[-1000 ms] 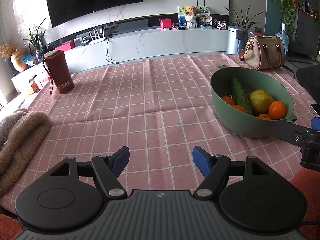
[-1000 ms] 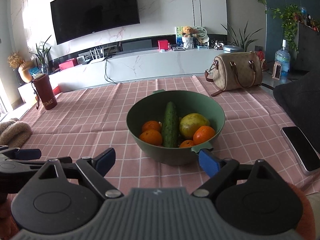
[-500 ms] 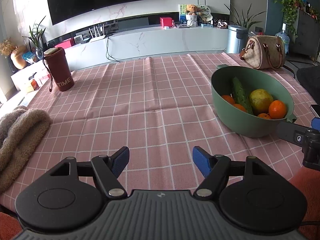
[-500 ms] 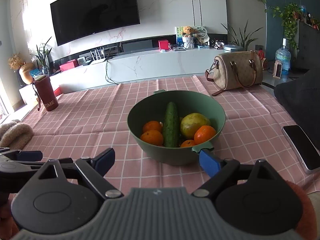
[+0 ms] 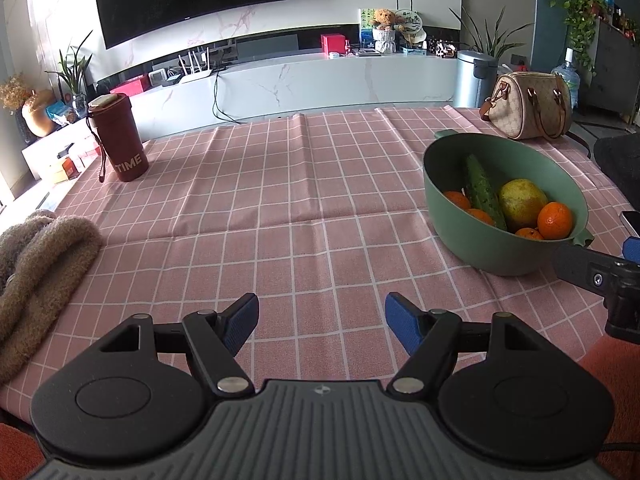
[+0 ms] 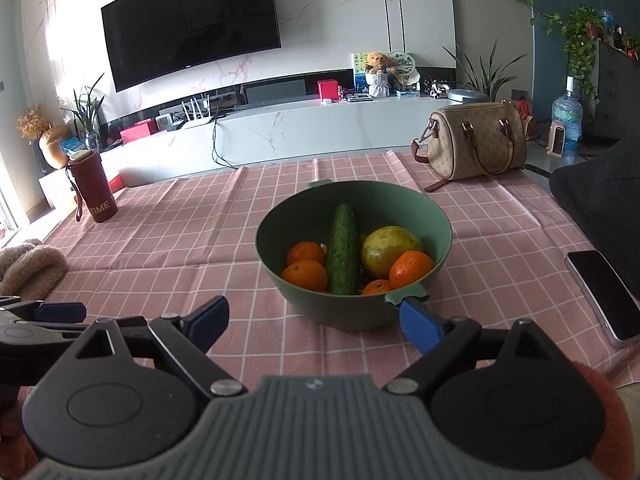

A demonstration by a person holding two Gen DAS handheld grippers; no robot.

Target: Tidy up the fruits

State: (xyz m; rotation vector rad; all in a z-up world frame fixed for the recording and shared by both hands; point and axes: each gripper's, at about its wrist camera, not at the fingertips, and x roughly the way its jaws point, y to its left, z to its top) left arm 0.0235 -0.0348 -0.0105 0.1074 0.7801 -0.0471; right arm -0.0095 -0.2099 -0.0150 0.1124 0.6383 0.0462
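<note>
All fruit lies gathered inside the green bowl [image 6: 354, 216] on the desk [image 5: 280, 208]. Left gripper [image 5: 322, 322] and right gripper [image 6: 316, 320] hover near it, jaws spread, holding nothing.

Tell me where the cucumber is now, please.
In the right wrist view, the cucumber lies in the green bowl, between two oranges on its left and the pear on its right.

A pink checked cloth [image 5: 280, 200], matt and creased, covers the counter. The green bowl [image 6: 442, 236] looks smooth and matt. The cucumber [image 6: 342, 254] is bumpy, the oranges [image 6: 305, 274] finely dimpled. A fuzzy brown knit [image 5: 40, 256] lies at the left. The phone [image 6: 604, 296] is glossy.
</note>
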